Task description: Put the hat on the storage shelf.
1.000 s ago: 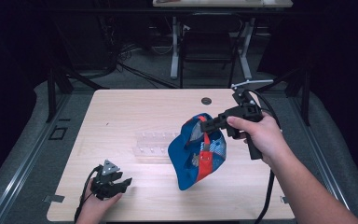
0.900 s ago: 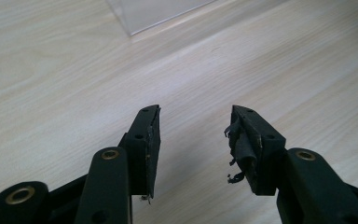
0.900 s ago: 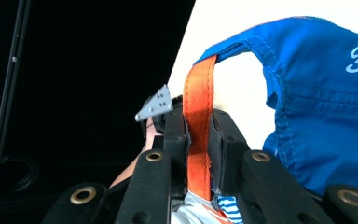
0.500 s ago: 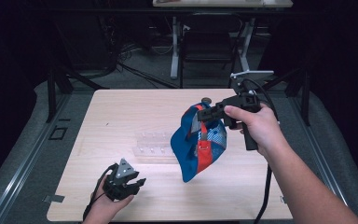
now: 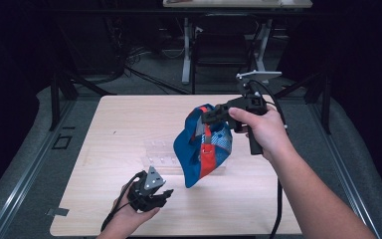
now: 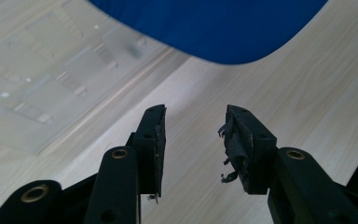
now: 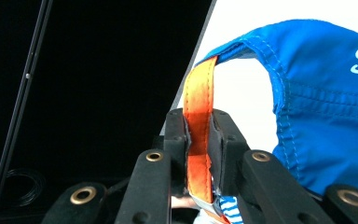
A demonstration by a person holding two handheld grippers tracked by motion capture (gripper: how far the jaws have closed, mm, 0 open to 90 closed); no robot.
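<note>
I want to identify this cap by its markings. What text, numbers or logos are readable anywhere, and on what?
"3", then a cut-off stroke: white stitched marking on the blue cap, at the edge of the right gripper view; the rest runs out of frame.
Clear plastic tray: raised marks, too blurred to read.
Nothing else legible.

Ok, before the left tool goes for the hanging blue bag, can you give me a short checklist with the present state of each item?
1. Right tool shut on the orange strap: ok.
2. Blue bag lifted, hanging over the table: ok.
3. Left tool open, nothing between its jaws, which have just been opening: ok.
4. Left tool pointed at the bag's lower edge: ok.
5. Clear plastic tray free of the bag: cannot tell.
</note>
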